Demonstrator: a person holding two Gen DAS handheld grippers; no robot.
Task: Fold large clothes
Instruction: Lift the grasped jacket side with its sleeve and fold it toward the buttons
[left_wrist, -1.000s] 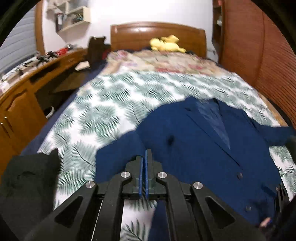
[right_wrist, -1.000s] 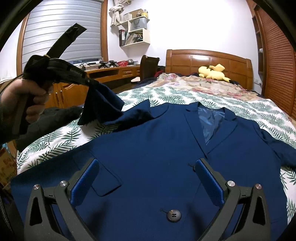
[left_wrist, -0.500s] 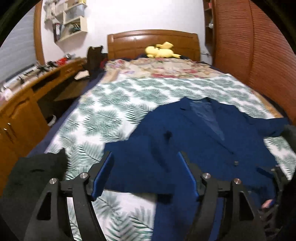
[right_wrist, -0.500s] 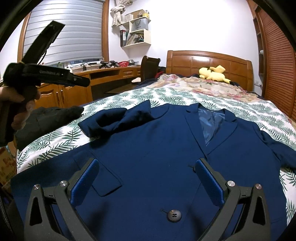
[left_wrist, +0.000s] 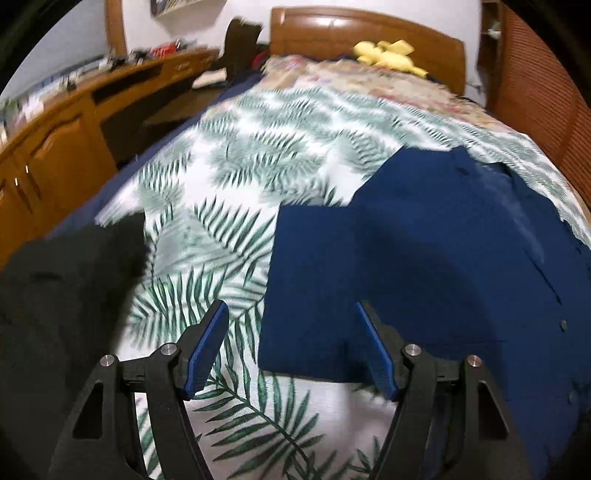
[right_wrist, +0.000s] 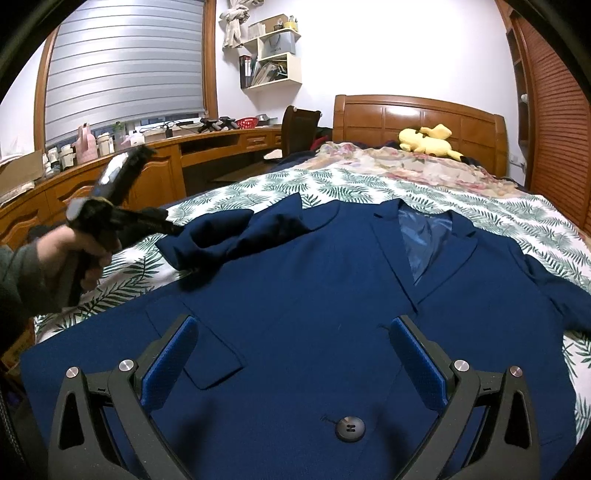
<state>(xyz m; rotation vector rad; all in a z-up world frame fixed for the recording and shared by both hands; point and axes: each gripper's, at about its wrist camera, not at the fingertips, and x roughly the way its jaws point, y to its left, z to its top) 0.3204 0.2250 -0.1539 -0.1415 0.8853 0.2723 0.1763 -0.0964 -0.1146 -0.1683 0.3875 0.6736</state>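
Observation:
A navy blue suit jacket (right_wrist: 314, 295) lies face up on the leaf-print bedspread (left_wrist: 236, 177). Its left sleeve (right_wrist: 229, 240) is folded loosely over the shoulder area. A hand holds my left gripper (right_wrist: 166, 225) low beside that sleeve's end. In the left wrist view this gripper (left_wrist: 291, 308) is open, and the sleeve's squared edge (left_wrist: 306, 288) shows between the fingers with neither pad pressing on it. My right gripper (right_wrist: 294, 321) hangs open over the jacket's front, above a dark button (right_wrist: 349, 428), holding nothing.
A black garment (left_wrist: 55, 295) lies at the bed's left edge. A wooden desk (right_wrist: 207, 147) and a chair (right_wrist: 299, 129) run along the left. A yellow plush toy (right_wrist: 428, 142) sits by the headboard (right_wrist: 417, 114). Slatted wooden doors (right_wrist: 554, 129) stand at the right.
The left gripper opened and let go of the raised sleeve, which dropped onto the jacket. It then sank toward the sleeve's end. The right gripper has not moved.

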